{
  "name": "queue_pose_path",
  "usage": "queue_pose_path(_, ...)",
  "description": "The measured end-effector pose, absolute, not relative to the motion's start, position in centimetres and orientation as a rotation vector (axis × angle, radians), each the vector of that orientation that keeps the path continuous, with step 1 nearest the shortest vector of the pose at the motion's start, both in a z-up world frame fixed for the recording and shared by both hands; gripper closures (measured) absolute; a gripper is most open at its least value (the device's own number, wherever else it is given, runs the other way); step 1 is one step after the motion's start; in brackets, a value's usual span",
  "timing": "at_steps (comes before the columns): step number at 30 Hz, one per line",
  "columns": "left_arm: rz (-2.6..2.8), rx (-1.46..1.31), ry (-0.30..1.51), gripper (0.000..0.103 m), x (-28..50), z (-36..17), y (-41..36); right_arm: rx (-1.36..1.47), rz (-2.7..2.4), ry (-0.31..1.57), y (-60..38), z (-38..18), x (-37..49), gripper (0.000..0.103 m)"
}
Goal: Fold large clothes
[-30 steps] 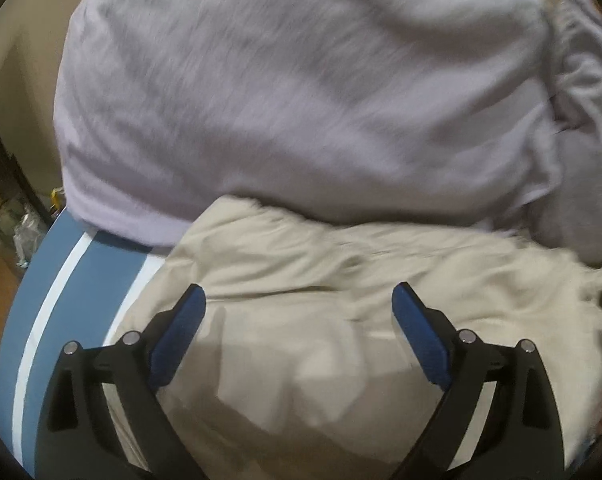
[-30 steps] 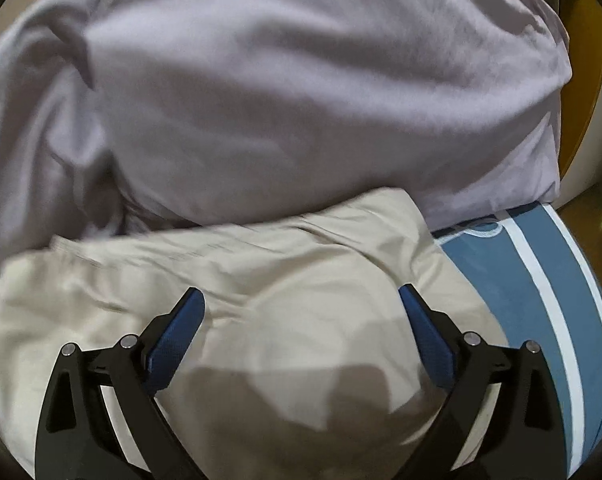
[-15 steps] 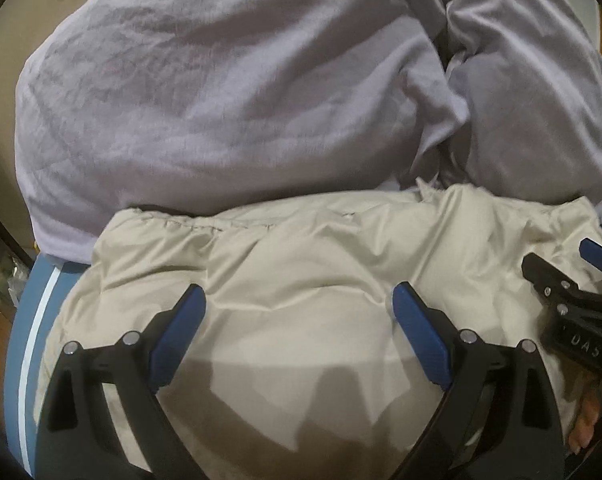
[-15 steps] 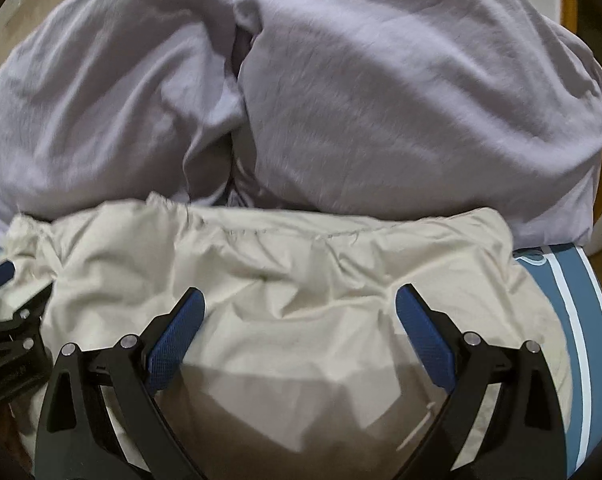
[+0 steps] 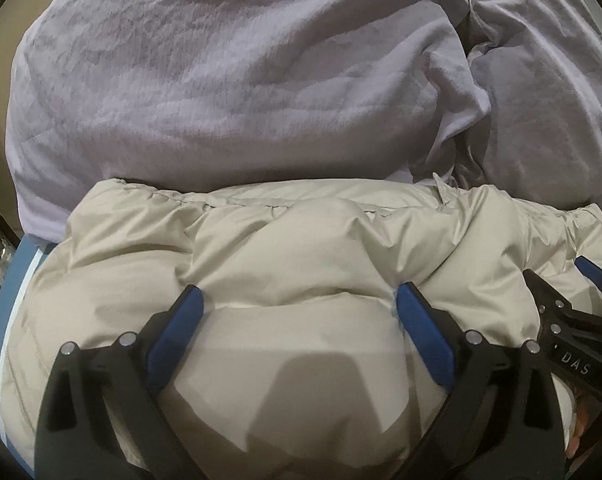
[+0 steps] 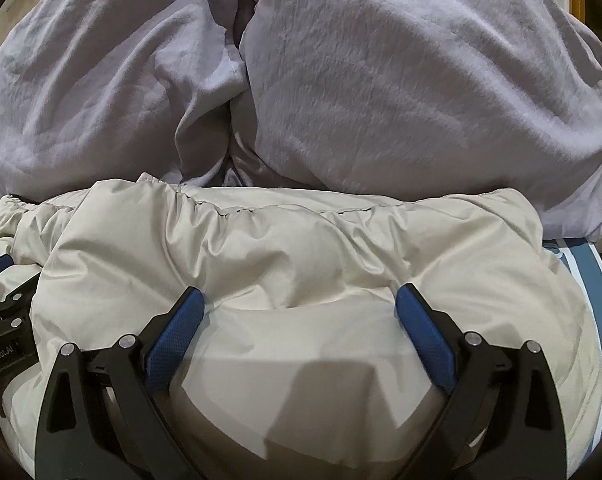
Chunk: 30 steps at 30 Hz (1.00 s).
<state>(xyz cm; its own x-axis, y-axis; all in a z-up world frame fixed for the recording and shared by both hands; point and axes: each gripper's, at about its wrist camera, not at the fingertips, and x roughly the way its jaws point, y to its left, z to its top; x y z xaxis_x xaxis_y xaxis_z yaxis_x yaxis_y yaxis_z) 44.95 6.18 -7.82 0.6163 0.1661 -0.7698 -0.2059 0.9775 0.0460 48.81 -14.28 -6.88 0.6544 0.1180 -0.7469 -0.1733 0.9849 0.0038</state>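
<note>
Upper half of both wrist views: a lilac duvet point(image 5: 229, 80), bunched in two mounds, fills the frame and lies beyond the garment, touching its far edge. Lower half: the task's thing, a beige padded jacket point(image 5: 301, 248), already doubled into a thick bundle on a blue striped sheet point(image 6: 589, 280); its gathered, stitched hem point(image 6: 261, 210) runs left to right across the middle of each frame. I judge the bundle's long axis to lie crosswise to both tools, so that each sits over one end of it.

Lower edge of the left wrist view: my left gripper point(image 5: 299, 312), jaws wide apart, the blue pads point(image 5: 181, 320) pressing on or resting just above the puffed fabric; nothing is clamped. Lower edge of the right wrist view: my right gripper point(image 6: 299, 312), likewise spread and empty, tips at the same crease in the padding. Each tool also shows at the other's frame margin, just beside it.

The garment lies directly ahead of and beneath both tools, neither markedly nearer. The next move appears to turn on that crosswise axis: both ends must be gripped or pressed together, or the slippery bundle is likely to spring open.
</note>
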Motion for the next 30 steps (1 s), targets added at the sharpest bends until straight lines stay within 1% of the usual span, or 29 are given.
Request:
queue_pose_path(5,0.213,-0.059,0.878,0.004,45.1,-9.3,6.3,-0.06,0.162,0.838,-14.4,-7.0,49.0,0.003)
queue_pose_path(15,0.214,-0.074,0.867,0.002,46.1,-10.6,7.2,-0.048,0.16,0.83,-14.5,-7.5,49.4,0.001)
queue_pose_path(21,0.211,-0.079,0.886,0.002,46.2,-11.0,7.5,-0.038,0.174,0.862,-14.6,-7.6,50.1,0.001)
queue_pose_path(25,0.214,-0.077,0.937,0.002,45.9,-9.9,8.3,-0.058,0.155,0.926,-15.2,-6.5,50.3,0.001)
queue_pose_path(30,0.223,-0.064,0.924,0.002,42.4,-7.2,10.1,-0.012,0.078,0.9,-18.7,-2.9,47.3,0.001)
